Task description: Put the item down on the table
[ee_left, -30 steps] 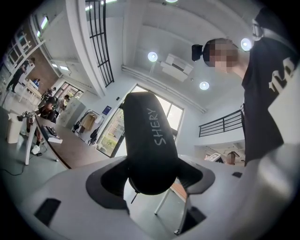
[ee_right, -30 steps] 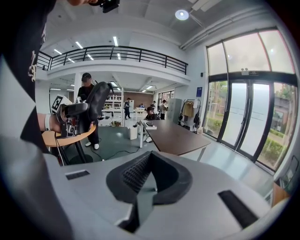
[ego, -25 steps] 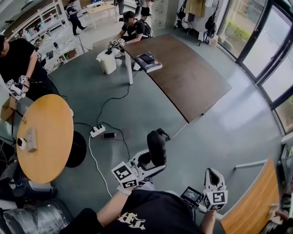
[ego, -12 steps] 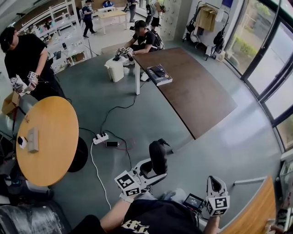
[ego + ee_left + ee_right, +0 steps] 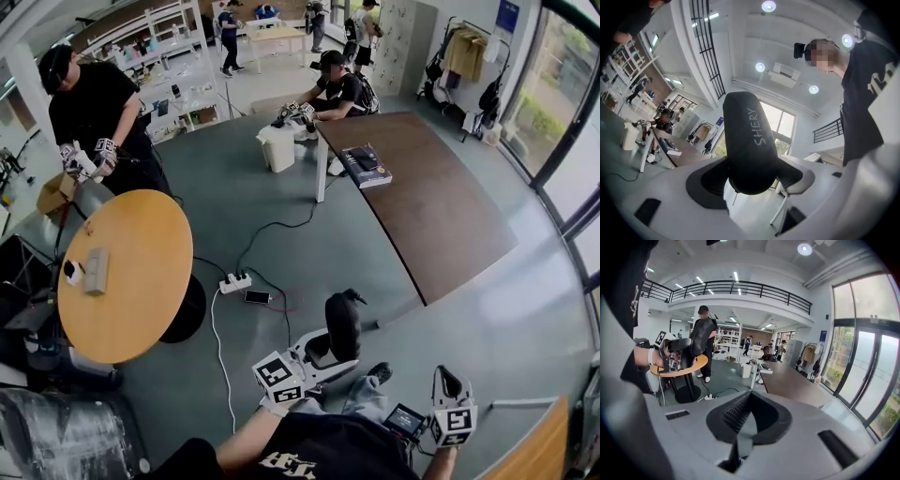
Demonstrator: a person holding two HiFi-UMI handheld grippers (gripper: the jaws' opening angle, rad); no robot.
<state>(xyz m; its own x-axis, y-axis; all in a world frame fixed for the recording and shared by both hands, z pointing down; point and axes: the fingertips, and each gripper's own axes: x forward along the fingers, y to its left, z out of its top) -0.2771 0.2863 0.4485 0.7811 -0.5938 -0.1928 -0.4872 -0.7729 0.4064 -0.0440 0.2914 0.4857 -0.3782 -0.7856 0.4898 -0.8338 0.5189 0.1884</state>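
In the middle of the open floor, between two benches, the person holds one black, long, rounded item [image 5: 343,324] in the left tool [image 5: 323,356]. In the left gripper view the jaws pinch the item [image 5: 750,140] at its lower end, and it stands out of them with the print "SHERY" on its side. The right tool [image 5: 448,380] is low at the person's right side. In the right gripper view its jaws are pressed together with nothing between them [image 5: 745,427]. The item is in the air over the grey floor and not above any bench, so I judge that the carrying step is in hand and the putting down is not yet begun. The next move, I think, calls for bringing the left tool over a bench, either the round wooden bench [image 5: 122,281] at the left or the long dark bench [image 5: 441,206] ahead; which one is meant I cannot tell. Then the item must go down until it rests on the top, and only after this should the jaws spread. By count: one item, two tools on the person, two benches near, one book-like stack [image 5: 364,166] on the dark bench, two small things on the round one, and one power strip [image 5: 234,282] on the floor.
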